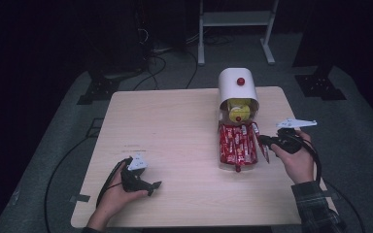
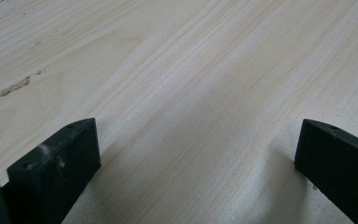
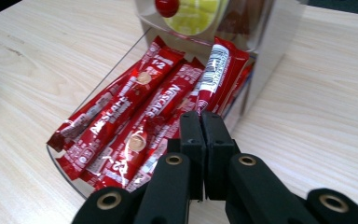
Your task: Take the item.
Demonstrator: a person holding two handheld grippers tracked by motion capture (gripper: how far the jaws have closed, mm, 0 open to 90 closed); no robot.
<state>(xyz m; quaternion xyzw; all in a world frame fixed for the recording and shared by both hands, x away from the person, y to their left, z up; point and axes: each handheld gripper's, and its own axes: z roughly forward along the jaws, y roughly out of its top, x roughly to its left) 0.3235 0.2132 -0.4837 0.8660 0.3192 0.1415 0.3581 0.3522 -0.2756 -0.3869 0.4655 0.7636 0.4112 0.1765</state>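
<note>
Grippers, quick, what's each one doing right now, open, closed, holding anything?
Left gripper: open, nothing between its jaws, over bare table.
Right gripper: jaws shut, at the red Nescafe sachets; cannot tell if it pinches one.

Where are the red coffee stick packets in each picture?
High view: the red packets lie right of centre, in front of the white dome dispenser, near the right gripper.
Left gripper view: not in it, just the wooden table.
Right gripper view: centre-left, in a clear tray, beyond the shut jaws.
Shared landmark: the wooden table.
</note>
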